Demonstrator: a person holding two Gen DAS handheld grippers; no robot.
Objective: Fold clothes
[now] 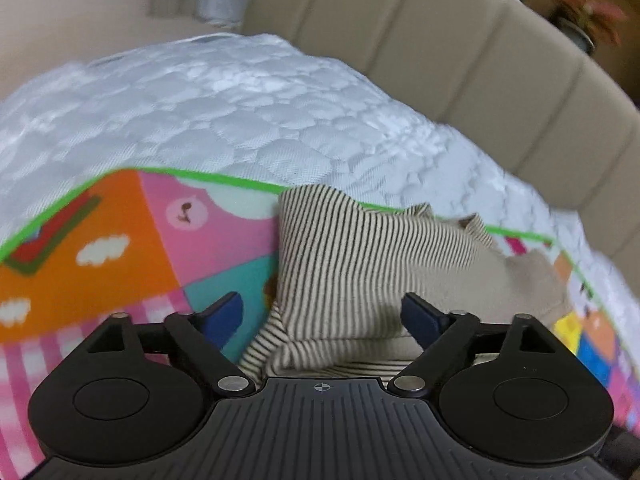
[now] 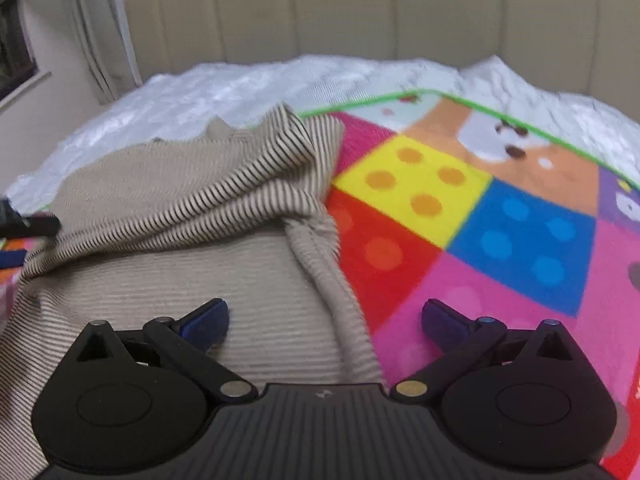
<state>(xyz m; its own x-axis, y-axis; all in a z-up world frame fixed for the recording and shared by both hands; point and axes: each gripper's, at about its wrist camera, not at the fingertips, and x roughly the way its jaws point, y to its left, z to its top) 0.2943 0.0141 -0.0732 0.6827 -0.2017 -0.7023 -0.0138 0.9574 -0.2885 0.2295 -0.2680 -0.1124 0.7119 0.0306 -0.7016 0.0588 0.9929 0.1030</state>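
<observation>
A beige garment with thin dark stripes [image 1: 360, 264] lies partly folded on a colourful play mat [image 1: 120, 248]. In the right wrist view the garment [image 2: 180, 216] covers the left half, with a striped flap turned over its plain beige part. My left gripper [image 1: 322, 316] is open, its blue pads wide apart just above the garment's near edge. My right gripper [image 2: 325, 318] is open over the garment's right edge and the mat [image 2: 480, 216]. Neither holds cloth. The left gripper's tip [image 2: 24, 228] shows at the far left of the right wrist view.
The mat lies on a white quilted bed cover [image 1: 240, 112]. A beige padded headboard [image 1: 480, 64] curves behind it, also in the right wrist view [image 2: 360, 12]. A potted plant [image 1: 584, 16] stands beyond the headboard. A curtain [image 2: 100, 32] hangs at the left.
</observation>
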